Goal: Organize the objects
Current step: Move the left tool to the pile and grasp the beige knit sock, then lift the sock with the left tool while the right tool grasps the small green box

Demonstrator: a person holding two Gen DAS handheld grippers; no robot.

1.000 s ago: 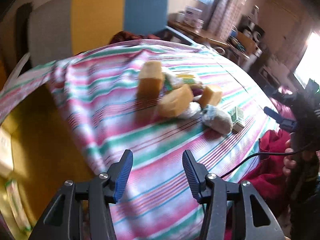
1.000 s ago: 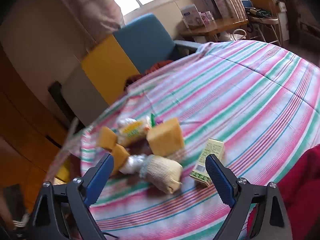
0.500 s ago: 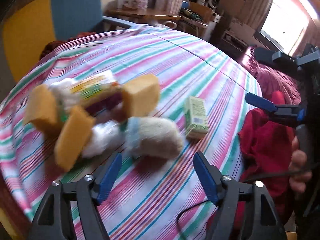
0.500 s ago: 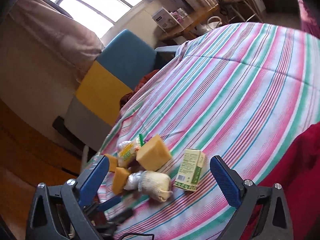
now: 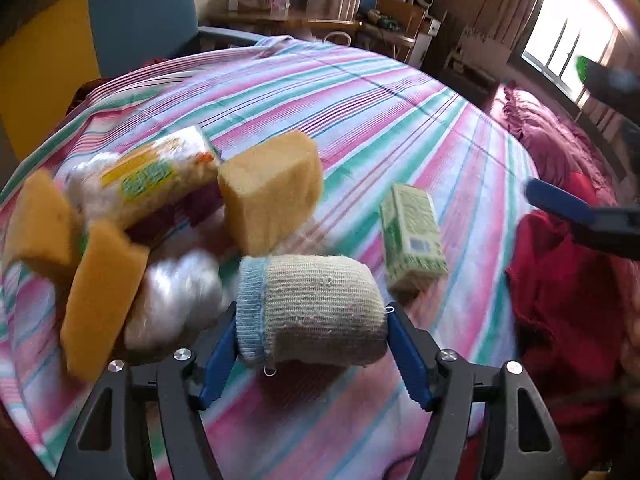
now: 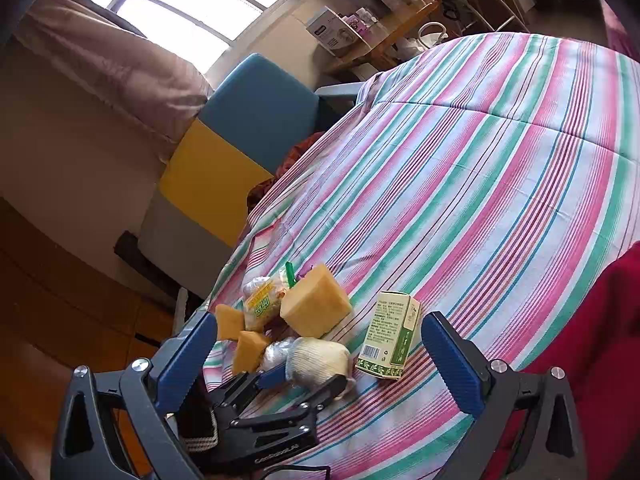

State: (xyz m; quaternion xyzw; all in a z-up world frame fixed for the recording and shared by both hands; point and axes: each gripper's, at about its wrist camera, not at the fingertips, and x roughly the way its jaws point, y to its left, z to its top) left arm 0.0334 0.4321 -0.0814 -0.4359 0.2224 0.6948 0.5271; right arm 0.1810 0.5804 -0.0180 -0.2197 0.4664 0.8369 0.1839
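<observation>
On the striped cloth [image 5: 360, 128] of the table, a heap of things is seen from the left wrist view. At about 9 o'clock lie 2 orange sponges, one flat [image 5: 34, 220] and one standing on edge [image 5: 100, 296]. Just beside them, toward 10 o'clock, a yellow-green snack packet [image 5: 160, 176] rests on the heap, with a crinkled clear plastic bag [image 5: 176, 300] below it. A third, larger sponge block [image 5: 272, 196] is set at 12 o'clock of the knitted roll [image 5: 312, 308], which lies on its side with its blue cuff to the left. The left gripper [image 5: 310, 344] is placed around this roll: its fingers have just been closing, and the blue pads now stand against both ends of the roll. At 2 o'clock of the roll, a little apart, a green carton [image 5: 412, 240] lies on the cloth. Further right a red cloth [image 5: 568, 280] is bunched at the table edge. In the right wrist view, the right gripper [image 6: 316, 356] is held with its fingers spread wide apart and nothing between them pressed; the carton [image 6: 392, 336] sits just inside its right finger.
</observation>
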